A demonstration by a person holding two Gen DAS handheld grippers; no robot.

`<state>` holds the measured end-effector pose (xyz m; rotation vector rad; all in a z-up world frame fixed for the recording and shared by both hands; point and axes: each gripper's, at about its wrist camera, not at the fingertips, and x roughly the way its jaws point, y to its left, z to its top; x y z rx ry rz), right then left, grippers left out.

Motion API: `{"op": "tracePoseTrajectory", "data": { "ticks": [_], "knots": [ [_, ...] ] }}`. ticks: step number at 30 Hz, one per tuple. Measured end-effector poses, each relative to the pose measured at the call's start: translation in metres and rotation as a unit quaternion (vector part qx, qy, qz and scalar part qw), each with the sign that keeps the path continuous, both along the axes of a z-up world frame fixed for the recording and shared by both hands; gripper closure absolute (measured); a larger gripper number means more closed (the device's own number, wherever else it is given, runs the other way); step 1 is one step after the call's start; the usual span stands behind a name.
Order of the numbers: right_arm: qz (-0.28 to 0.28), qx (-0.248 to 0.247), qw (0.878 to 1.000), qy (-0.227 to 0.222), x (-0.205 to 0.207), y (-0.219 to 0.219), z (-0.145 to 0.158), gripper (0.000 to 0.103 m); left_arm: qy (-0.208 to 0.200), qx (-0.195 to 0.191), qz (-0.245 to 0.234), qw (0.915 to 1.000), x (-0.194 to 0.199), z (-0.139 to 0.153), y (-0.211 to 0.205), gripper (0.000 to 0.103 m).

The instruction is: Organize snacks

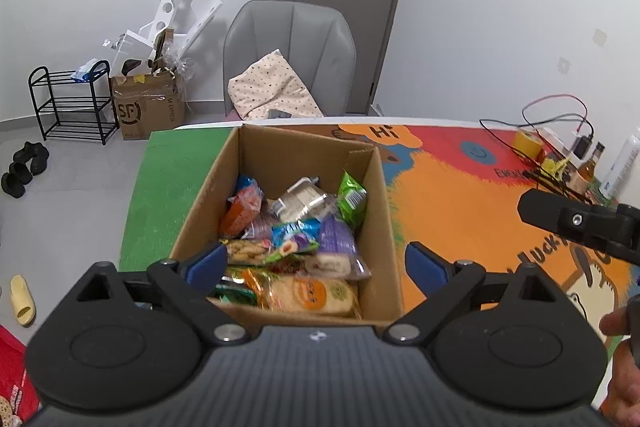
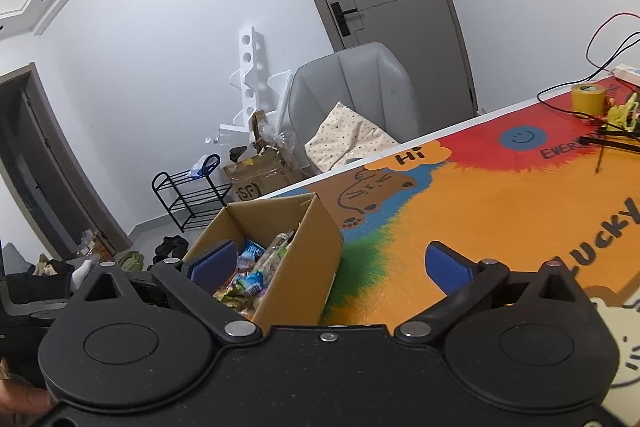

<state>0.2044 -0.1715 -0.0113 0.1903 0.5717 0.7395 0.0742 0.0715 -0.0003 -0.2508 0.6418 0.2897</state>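
snacks (image 1: 296,247) filled the open cardboard box (image 1: 384,195) that stood on the worktop (image 1: 460,211), near its green left end. judging by how things lay, the gathering looked nearly or fully done: no loose packet showed anywhere on the colourful mat around the box (though the near edge of the worktop was hidden behind the grippers). inside the box the packets lay in a jumble rather than in rows: an orange bag (image 1: 240,211) at the left, a clear wrapped pack (image 1: 300,201) and a green pouch (image 1: 351,199) toward the back, a purple packet (image 1: 338,239) in the middle, and a large yellow-orange bag (image 1: 308,295) at the near wall.

left gripper (image 1: 316,263) hung over the box with jaws spread wide and nothing held. right gripper (image 2: 336,267) was likewise wide open and empty, beside the box over the mat.
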Motion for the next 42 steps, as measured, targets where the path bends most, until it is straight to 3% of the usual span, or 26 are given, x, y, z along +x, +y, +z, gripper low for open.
{"op": "tracePoseTrajectory", "data": {
  "ticks": [12, 42],
  "knots": [
    [-0.018, -0.012, 1.000, -0.015, -0.034, -0.028, 0.010, 0.000, 0.007, 0.015, -0.027, 0.9995, -0.029, 0.010, -0.023, 0.008],
    [-0.061, -0.030, 0.997, -0.046, -0.101, -0.086, 0.026, 0.000, -0.037, 0.049, -0.073, 0.9955, -0.102, 0.031, -0.040, 0.007]
  ]
}}
